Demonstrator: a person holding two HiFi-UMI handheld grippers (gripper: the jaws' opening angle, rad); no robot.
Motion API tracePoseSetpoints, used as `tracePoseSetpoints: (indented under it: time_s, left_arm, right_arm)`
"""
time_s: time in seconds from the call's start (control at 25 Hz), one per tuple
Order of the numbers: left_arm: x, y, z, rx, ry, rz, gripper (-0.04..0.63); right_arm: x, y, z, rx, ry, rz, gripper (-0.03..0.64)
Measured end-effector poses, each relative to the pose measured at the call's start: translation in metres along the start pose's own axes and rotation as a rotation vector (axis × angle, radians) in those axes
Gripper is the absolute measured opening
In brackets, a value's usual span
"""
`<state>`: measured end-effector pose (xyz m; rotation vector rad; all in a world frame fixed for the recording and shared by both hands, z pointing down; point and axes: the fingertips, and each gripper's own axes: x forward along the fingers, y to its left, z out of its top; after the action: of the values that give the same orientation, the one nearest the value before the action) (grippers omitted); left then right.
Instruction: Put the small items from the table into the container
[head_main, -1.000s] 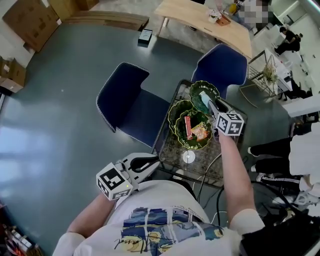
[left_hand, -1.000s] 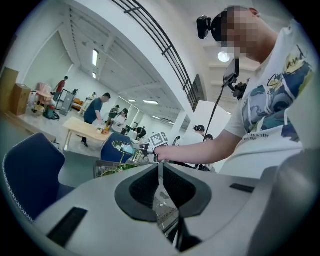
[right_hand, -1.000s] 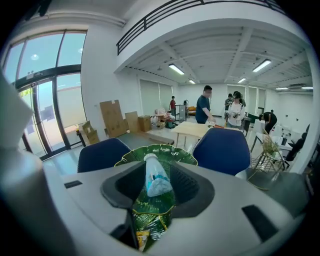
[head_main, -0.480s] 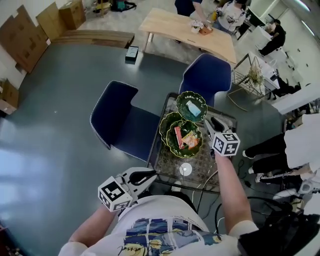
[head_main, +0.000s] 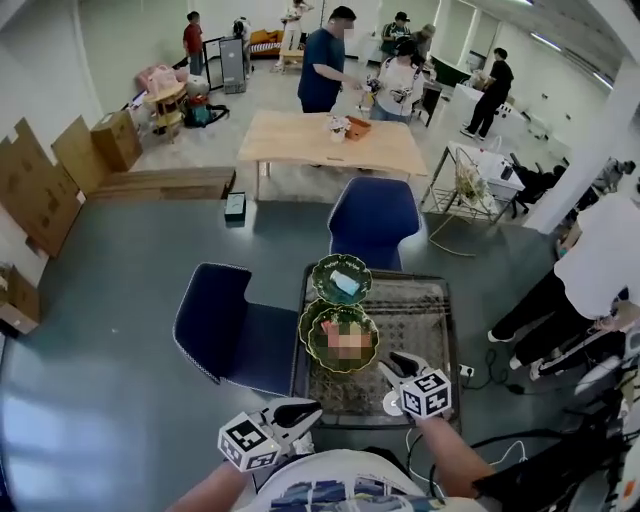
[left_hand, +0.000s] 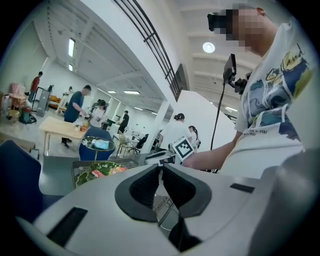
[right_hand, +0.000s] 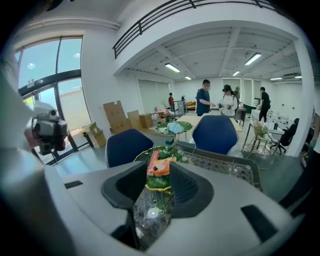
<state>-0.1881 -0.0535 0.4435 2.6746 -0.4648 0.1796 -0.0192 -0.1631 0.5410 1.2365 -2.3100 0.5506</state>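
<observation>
A wide green bowl (head_main: 343, 340) holding snack packets sits on the patterned table (head_main: 430, 310). Behind it a smaller raised green bowl (head_main: 341, 279) holds a light blue packet. A small white round item (head_main: 390, 404) lies near the table's front edge. My right gripper (head_main: 393, 362) hovers just above that item, open, with nothing between its jaws. Through its jaws I see the white item (right_hand: 151, 213) and the bowl's red and orange packets (right_hand: 161, 165). My left gripper (head_main: 314, 408) is off the table by my body, shut and empty. It faces the bowl (left_hand: 102, 172) and the right gripper's marker cube (left_hand: 183, 148).
Two blue chairs (head_main: 375, 220) (head_main: 215, 325) stand at the table's far and left sides. Farther back are a wooden table (head_main: 320, 145) with people round it and a wire rack (head_main: 465, 185). A person (head_main: 590, 270) sits to the right; cables lie on the floor there.
My right gripper has pulled back from the raised bowl to the table's near edge. The head view has tilted up to show the room. The left gripper has shifted a little.
</observation>
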Motion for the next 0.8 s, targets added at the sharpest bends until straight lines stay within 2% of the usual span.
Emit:
tracePoseSetpoints:
  time_s: [0.12,0.24,0.4,0.64,0.8]
  left_arm:
    - [0.031,-0.018,0.005,0.055,0.037,-0.021,0.011]
    - [0.066,-0.045,0.004,0.074,0.059,-0.04,0.011]
    - [0.115,-0.087,0.011,0.086,0.048,-0.057,0.009]
    - [0.177,-0.141,-0.002,0.081,0.051,-0.06,0.009]
    - [0.199,-0.168,-0.026,0.065,0.091,0.007,0.009]
  right_arm:
    - [-0.028,0.009,-0.028,-0.043,0.024,0.045,0.115]
    - [-0.064,0.013,-0.054,-0.056,0.034,0.096,0.066]
    - [-0.114,0.012,-0.077,-0.069,0.031,0.139,0.023]
    - [-0.166,0.0,-0.119,-0.062,0.046,0.208,0.011]
    - [-0.195,-0.003,-0.149,-0.059,0.064,0.252,0.009]
